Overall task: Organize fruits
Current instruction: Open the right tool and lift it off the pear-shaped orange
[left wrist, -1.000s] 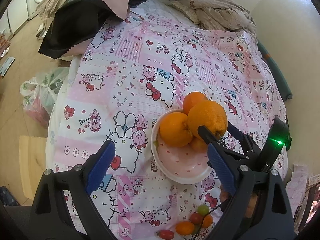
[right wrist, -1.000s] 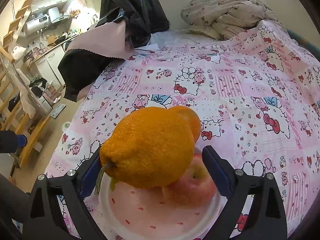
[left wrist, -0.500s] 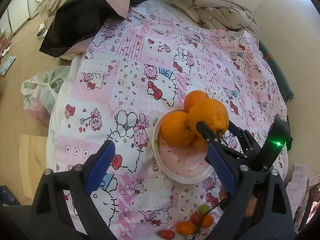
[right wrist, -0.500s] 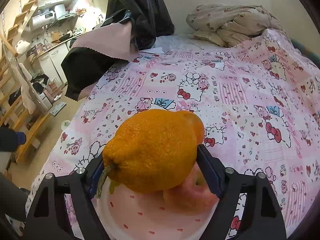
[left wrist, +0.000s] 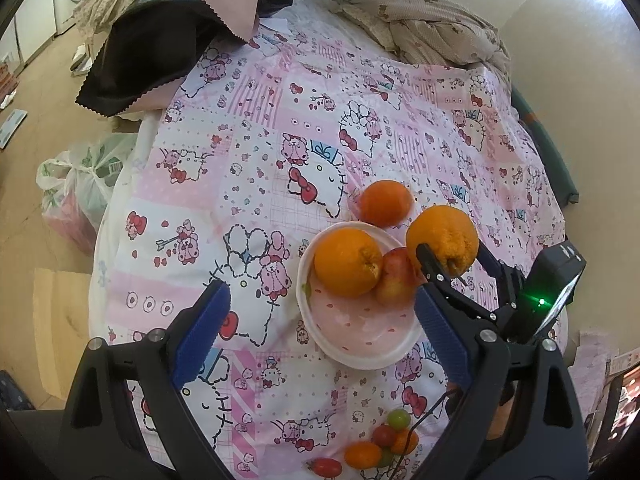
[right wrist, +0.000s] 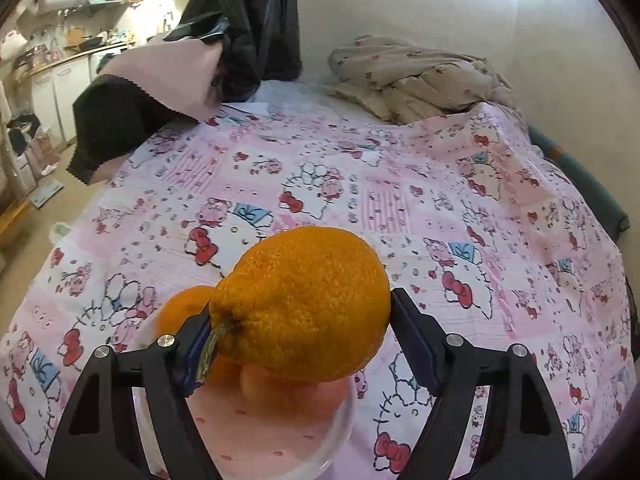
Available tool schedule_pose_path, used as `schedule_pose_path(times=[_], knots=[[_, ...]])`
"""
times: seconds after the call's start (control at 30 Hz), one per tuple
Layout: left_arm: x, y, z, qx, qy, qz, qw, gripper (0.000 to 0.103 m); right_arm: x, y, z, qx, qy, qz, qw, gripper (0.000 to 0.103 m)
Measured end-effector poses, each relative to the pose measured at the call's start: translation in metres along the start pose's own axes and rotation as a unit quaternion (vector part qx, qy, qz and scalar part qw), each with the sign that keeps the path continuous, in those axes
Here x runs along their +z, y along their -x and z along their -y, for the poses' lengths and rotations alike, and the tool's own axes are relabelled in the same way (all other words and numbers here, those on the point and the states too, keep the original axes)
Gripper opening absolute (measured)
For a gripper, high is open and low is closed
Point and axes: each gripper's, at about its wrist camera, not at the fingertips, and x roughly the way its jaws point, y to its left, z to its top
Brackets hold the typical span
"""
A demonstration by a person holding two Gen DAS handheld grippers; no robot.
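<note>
The right claw (right wrist: 296,344) is closing, its pads pressed on a bumpy orange (right wrist: 304,304); below it sits the bowl (right wrist: 280,432). The left claw (left wrist: 320,328) hangs apart, holding nothing.

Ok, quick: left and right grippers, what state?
Left gripper: open, empty.
Right gripper: jaws closing, pads gripping the bumpy orange.

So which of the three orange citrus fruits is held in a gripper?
The bumpy stemmed orange, between the closing right gripper; the others lie free.
</note>
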Motion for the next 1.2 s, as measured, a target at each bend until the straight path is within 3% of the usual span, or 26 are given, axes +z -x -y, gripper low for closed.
schedule_pose_path(times=[0.23, 0.37, 0.5, 0.73, 0.93, 1.2], knots=[[0.001, -0.002, -0.002, 0.003, 0.002, -0.002, 1.0000, 0.091, 0.004, -0.001, 0.027, 0.040, -0.068, -0.005, 0.997, 0.080], [-0.001, -0.003, -0.001, 0.009, -0.002, -0.003, 1.0000, 0.091, 0.015, -0.014, 0.053, 0.122, -0.143, -0.045, 0.981, 0.080], [-0.001, -0.007, 0.000, 0.011, -0.001, -0.006, 0.9999, 0.091, 0.033, -0.053, 0.049, 0.174, -0.144, -0.123, 0.966, 0.080], [0.003, -0.002, -0.002, 0.011, 0.002, 0.002, 0.9999, 0.091, 0.049, -0.102, 0.042, 0.169, -0.130, -0.212, 0.954, 0.080], [0.007, 0.000, -0.002, -0.007, 0.014, -0.004, 0.9999, 0.091, 0.048, -0.110, 0.021, 0.147, -0.075, -0.210, 0.964, 0.080], [0.007, 0.004, -0.006, -0.009, 0.022, -0.002, 0.9997, 0.091, 0.038, -0.115, 0.035, 0.158, -0.112, -0.236, 0.952, 0.081]])
